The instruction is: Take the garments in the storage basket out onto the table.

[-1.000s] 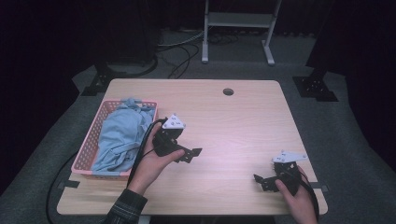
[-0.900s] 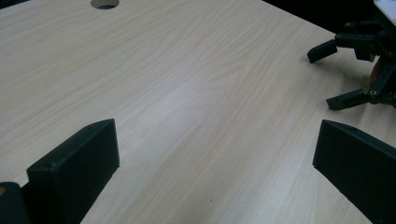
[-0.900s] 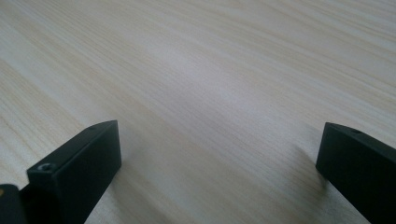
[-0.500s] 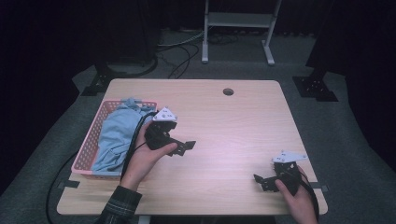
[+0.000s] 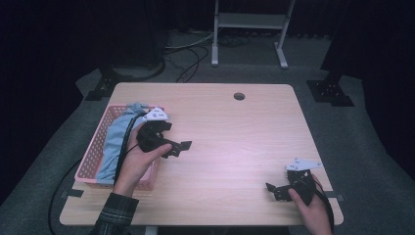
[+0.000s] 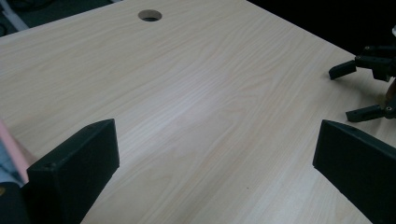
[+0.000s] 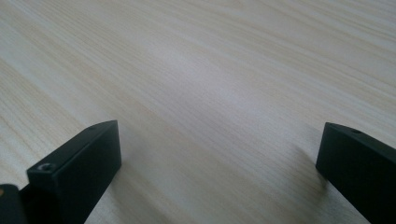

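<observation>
- Left gripper (image 5: 177, 147) jaws wide apart, empty, just beside pink basket (image 5: 95, 155); right gripper (image 5: 275, 191) likewise agape.
- Swing left over blue cloth (image 5: 113, 142), pinch one fold, lift clear of rim.

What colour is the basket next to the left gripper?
Pink. The basket holds light blue cloth, and it shows best in the high view.

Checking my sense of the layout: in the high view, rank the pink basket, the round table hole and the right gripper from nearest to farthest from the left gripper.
1. Pink basket, just left of the left gripper.
2. Table hole, toward the far edge.
3. Right gripper, near right corner.
</observation>
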`<state>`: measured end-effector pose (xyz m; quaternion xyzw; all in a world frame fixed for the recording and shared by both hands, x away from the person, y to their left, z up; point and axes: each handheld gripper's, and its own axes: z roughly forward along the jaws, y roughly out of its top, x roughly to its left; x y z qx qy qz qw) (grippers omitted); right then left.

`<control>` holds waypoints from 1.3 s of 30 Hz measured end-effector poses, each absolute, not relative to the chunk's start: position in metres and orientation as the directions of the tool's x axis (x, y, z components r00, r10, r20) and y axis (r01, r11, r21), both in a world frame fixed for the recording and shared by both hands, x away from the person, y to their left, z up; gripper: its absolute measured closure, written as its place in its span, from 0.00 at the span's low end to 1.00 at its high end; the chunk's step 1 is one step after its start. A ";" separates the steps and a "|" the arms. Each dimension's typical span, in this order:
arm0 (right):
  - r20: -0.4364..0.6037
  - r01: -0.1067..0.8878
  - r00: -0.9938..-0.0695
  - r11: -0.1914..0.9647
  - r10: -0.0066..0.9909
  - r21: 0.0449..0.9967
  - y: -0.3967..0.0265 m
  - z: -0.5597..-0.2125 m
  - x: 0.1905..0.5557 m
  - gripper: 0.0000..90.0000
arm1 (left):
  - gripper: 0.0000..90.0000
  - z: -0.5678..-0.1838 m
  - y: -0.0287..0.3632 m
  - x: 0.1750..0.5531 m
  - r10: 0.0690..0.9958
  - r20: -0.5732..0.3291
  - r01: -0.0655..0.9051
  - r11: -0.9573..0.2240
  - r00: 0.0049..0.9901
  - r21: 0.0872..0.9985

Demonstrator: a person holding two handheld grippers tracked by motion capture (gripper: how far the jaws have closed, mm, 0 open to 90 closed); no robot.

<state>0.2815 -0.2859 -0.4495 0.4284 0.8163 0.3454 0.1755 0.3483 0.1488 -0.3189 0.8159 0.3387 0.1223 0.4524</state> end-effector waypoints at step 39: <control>0.010 0.579 -0.569 0.392 0.823 0.715 -0.286 -0.450 0.282 0.00 | 0.00 -0.312 0.226 0.346 0.760 -0.109 0.475 -0.281 0.641 0.834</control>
